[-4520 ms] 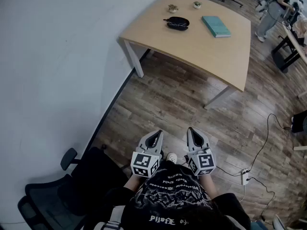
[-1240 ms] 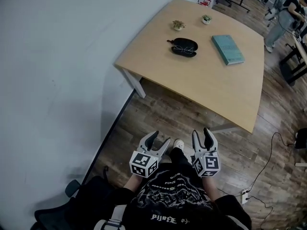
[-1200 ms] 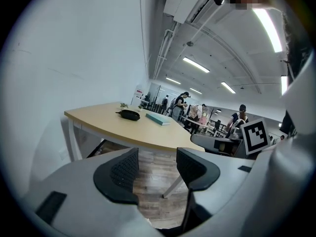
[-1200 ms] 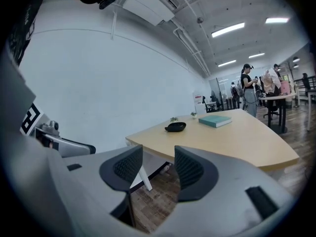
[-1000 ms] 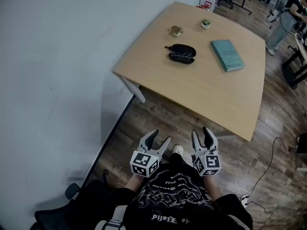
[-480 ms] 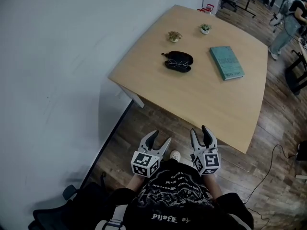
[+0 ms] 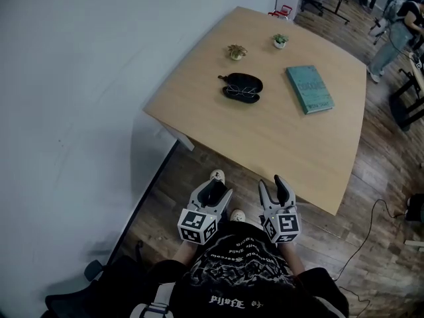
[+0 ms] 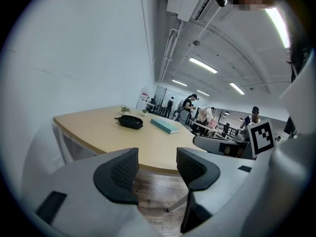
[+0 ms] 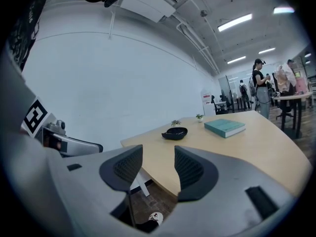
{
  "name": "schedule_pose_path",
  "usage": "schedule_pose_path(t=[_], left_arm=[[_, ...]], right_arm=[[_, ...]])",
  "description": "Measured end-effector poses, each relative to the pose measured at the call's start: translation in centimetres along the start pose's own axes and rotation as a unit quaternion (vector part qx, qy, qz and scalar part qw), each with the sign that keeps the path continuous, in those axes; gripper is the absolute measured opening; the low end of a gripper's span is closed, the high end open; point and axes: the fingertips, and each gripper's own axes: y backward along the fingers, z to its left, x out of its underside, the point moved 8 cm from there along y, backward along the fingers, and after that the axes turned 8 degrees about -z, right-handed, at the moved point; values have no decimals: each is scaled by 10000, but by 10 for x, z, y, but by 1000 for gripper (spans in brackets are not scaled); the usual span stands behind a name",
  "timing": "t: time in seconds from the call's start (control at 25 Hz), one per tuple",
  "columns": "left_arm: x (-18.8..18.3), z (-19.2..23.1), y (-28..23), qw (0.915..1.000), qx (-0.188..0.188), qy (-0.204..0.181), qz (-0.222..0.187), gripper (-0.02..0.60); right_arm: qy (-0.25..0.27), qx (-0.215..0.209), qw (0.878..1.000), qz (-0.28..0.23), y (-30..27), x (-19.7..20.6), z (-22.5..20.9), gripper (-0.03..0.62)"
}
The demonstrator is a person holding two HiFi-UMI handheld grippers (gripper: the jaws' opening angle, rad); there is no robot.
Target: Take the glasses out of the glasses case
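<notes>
The black glasses case [image 7: 240, 87] lies open on the wooden table [image 7: 278, 144], with the glasses [image 7: 238, 91] lying inside it. It also shows as a dark oval in the left gripper view [image 8: 131, 122] and the right gripper view [image 9: 174, 132]. My left gripper [image 7: 213, 191] and right gripper [image 7: 272, 185] are held side by side in front of my chest, over the floor, short of the table's near edge. Both stand open, with nothing between the left gripper's [image 8: 155, 164] or the right gripper's [image 9: 159, 167] jaws.
A teal book [image 7: 309, 89] lies right of the case, and two small potted plants [image 7: 236, 51] [image 7: 279, 40] stand behind it. A white wall runs along the left. A black office chair [image 7: 73, 303] is behind me at the lower left. People and desks fill the far right.
I have stepped closer to the table, so it sits nearer and lower in view. Both grippers stay low in front of me; the left one's jaws look a little narrower.
</notes>
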Motion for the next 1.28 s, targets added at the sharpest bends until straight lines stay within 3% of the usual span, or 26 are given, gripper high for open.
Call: schedule_pose_path(t=[0.32, 0.88, 1.28], left_arm=[[-12, 29, -41, 9997, 258, -21, -26, 245], [-67, 128, -162, 9963, 853, -44, 131, 245], [-97, 184, -218, 9939, 1089, 35, 166, 246]], right_arm=[[50, 263, 9996, 15, -32, 0, -7, 213], [-15, 447, 9985, 313, -177, -12, -16, 213], [77, 653, 9972, 358, -237, -24, -18, 213]])
